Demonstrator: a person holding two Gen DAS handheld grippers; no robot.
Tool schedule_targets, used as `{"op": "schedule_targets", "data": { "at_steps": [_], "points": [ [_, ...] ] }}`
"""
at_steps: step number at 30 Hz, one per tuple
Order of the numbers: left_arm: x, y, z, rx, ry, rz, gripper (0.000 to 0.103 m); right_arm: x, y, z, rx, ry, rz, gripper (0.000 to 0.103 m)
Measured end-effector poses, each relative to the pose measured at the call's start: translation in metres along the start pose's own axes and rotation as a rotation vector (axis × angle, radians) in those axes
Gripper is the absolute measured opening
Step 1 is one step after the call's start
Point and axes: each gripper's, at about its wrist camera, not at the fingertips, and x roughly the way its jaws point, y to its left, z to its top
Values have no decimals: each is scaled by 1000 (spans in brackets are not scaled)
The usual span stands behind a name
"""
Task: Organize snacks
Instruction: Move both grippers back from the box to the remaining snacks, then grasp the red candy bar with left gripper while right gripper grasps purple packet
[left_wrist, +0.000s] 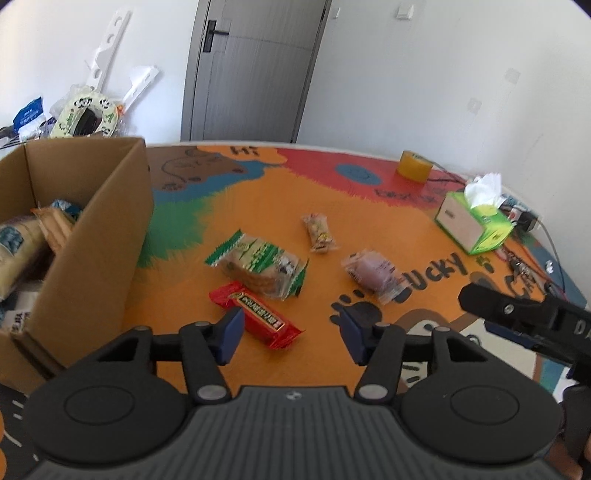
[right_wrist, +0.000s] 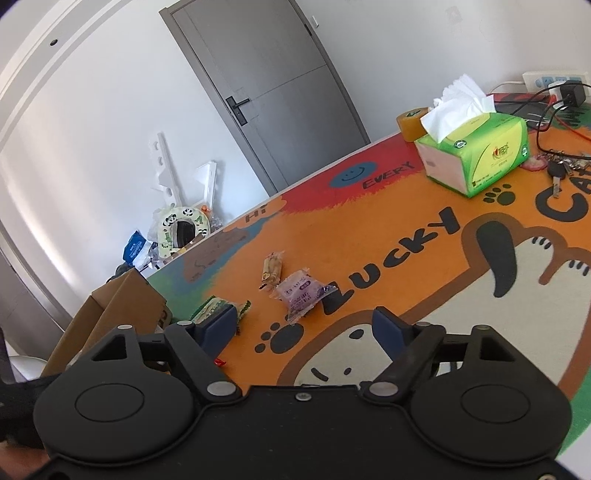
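1. The left gripper (left_wrist: 291, 334) hangs low over the table with its jaws parted and nothing pressed between them; the red snack bar (left_wrist: 258, 319) lies flat in the gap, its near end just beside the left blue pad.
2. The right gripper (right_wrist: 304, 330) is spread wider and empty, and in the left wrist view it juts in from the right edge.
3. Beyond the red bar lie a green-wrapped cracker pack (left_wrist: 260, 264), a small pale packet (left_wrist: 319, 232) and a purple-wrapped snack (left_wrist: 373, 275), each apart from the others.
4. A cardboard box (left_wrist: 110, 236) stands to the left, already holding several packets.
5. Farther off sit a green tissue box (left_wrist: 474, 225) and a roll of yellow tape (left_wrist: 413, 166); keys and cables lie by the far right edge.
6. The table wears an orange cartoon mat (right_wrist: 369, 229) lettered "LUCKY".
7. Behind are white walls, a grey door (left_wrist: 255, 66) and clutter on the floor.
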Motion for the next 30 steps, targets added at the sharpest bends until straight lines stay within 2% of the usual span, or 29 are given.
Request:
{"op": "schedule_targets", "data": {
  "at_steps": [10,14,16,17,20,24,30],
  "points": [
    [33,6,-2,-33,56,52,52,24,-2,-6,1,46,31,78],
    [39,6,0,-28,28,81,52,36,-2,-3,-7,57,31,78],
    [41,8,1,-38,13,95,48,43,0,0,-12,63,25,78],
    [42,8,1,-31,8,108,39,47,2,1,-17,65,24,78],
    [42,14,2,-36,1,109,25,58,9,6,-41,65,18,78],
    [41,22,7,-63,4,110,18,72,14,13,-59,69,13,79],
    [35,31,11,-90,-7,92,18,88,22,22,-85,67,-12,79]
  ]
}}
